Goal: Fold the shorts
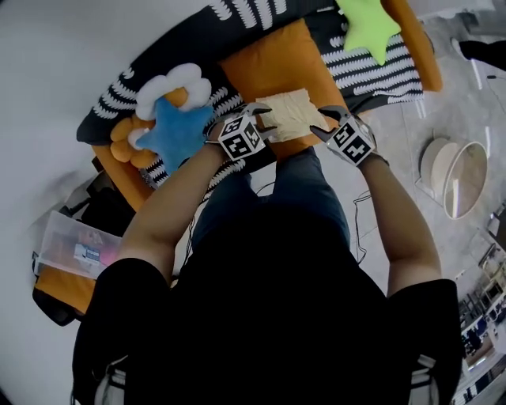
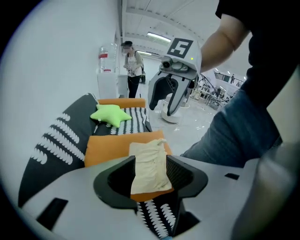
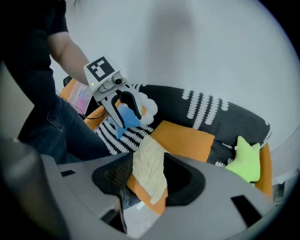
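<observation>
The cream shorts (image 1: 292, 113) lie folded into a small rectangle on an orange cushion (image 1: 277, 63) of the sofa. My left gripper (image 1: 265, 119) hovers at their left edge and my right gripper (image 1: 320, 121) at their right edge, both raised above the cloth. In the left gripper view the shorts (image 2: 150, 164) show through the gap of the left gripper (image 2: 151, 176), far below and apart from the pads. The right gripper view shows the same: the shorts (image 3: 150, 171) beyond the right gripper (image 3: 150, 180). Both grippers are open and hold nothing.
The dark sofa carries a green star pillow (image 1: 368, 24), a blue star toy (image 1: 175, 130) and a white flower cushion (image 1: 174, 83). A clear plastic box (image 1: 75, 245) sits at the left, a round white object (image 1: 451, 174) on the floor at the right. A person (image 2: 132, 63) stands far off.
</observation>
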`<state>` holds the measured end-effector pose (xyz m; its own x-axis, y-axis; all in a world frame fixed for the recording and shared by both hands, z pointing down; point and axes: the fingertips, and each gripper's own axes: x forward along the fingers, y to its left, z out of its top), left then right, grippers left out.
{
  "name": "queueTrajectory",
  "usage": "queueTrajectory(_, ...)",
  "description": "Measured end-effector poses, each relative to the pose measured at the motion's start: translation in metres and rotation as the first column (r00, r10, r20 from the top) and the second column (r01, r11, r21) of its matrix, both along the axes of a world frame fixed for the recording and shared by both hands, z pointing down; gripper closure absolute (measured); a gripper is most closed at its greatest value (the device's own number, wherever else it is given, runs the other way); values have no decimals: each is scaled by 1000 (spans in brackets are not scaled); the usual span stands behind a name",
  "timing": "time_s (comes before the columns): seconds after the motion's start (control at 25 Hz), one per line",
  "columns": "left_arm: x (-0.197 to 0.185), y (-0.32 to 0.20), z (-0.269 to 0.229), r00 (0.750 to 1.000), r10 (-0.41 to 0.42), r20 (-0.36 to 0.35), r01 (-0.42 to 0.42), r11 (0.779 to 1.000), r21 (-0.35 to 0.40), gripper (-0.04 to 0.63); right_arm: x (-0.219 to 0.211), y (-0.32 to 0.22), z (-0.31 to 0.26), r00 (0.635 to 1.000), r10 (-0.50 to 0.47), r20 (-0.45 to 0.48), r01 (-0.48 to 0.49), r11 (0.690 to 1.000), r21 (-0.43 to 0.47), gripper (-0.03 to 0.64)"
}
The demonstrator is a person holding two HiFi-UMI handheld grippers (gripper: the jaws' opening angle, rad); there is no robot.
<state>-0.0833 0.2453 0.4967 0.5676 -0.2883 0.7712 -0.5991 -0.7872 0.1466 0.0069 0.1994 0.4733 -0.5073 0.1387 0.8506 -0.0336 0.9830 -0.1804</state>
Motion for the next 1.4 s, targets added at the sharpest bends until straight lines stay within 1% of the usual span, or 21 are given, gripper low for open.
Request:
queueTrajectory(0.12,-16,-19,-32,999,-47,-4,47,998,48,374,-5,-11,-30,995,83,49,-82,997,-10,406)
queueTrajectory(0.24,-33,-36,-64,995,-99,-11,99,991,87,374,-9,-20,-55,986,141,92,-141,990,-4,415)
queueTrajectory(0.4,-51,-55,-107,987,-159,-37,163,977,138,376,-15,-35,-88,968,204,146,-208,978,13,425)
queueTrajectory(0.52,-60,-63,-138,975,-208,-80,219,962,165,379,-16,-47,-112,947,257,191,-266,964,23,435)
queueTrajectory(0.64,-69,-70,-167,954,-267,-137,290,940,182,382,-15,-58,-137,924,302,235,-320,946,44,440)
queueTrajectory(0.8,-88,-72,-205,915,-340,-219,383,902,200,382,-12,-62,-170,888,361,286,-387,921,39,451)
queueTrajectory(0.92,-106,-77,-231,893,-373,-252,430,873,230,380,-8,-67,-187,860,400,317,-431,902,33,454)
queueTrajectory(1.0,-119,-79,-247,877,-395,-273,460,853,246,380,-7,-69,-197,849,409,334,-446,894,40,454)
queueTrajectory(1.08,-127,-78,-258,865,-409,-290,482,838,255,380,-4,-68,-206,839,417,350,-460,887,45,454)
queueTrajectory(1.16,-130,-76,-266,866,-408,-289,482,833,270,380,1,-68,-215,823,434,367,-482,875,47,454)
queueTrajectory(1.28,-128,-74,-275,886,-381,-264,452,838,307,380,8,-70,-227,791,468,393,-523,851,40,454)
queueTrajectory(1.4,-126,-73,-287,892,-362,-270,439,835,331,380,14,-70,-237,763,497,414,-561,827,41,456)
